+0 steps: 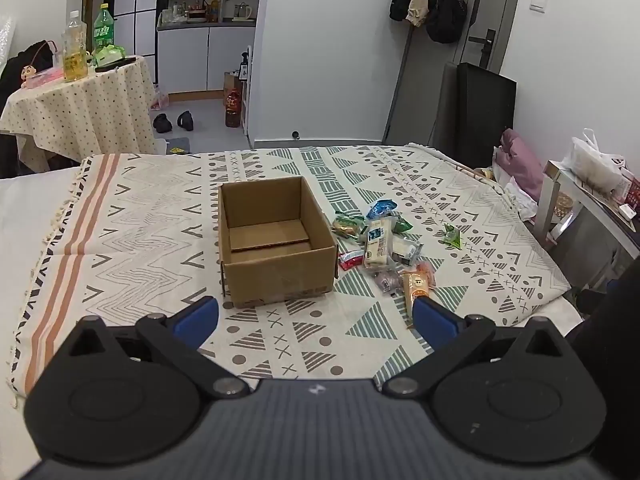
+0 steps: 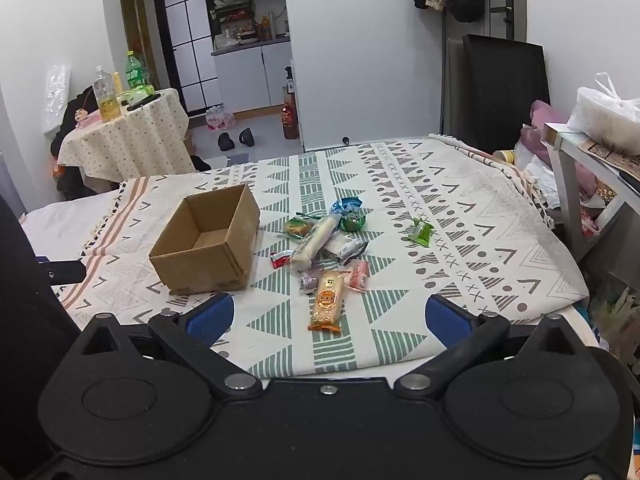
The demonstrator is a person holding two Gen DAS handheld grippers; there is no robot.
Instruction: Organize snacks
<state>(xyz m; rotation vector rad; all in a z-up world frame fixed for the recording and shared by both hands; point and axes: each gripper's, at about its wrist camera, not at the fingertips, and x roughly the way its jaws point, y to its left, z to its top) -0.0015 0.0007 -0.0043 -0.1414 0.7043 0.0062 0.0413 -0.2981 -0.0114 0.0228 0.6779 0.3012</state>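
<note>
Snack pile ahead of right gripper, cardboard box before left gripper, fingers spread (both empty)

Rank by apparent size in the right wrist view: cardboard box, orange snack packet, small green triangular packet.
1. cardboard box, clearly largest.
2. orange snack packet, though nearest the camera, which inflates it.
3. small green triangular packet, farther off.
</note>
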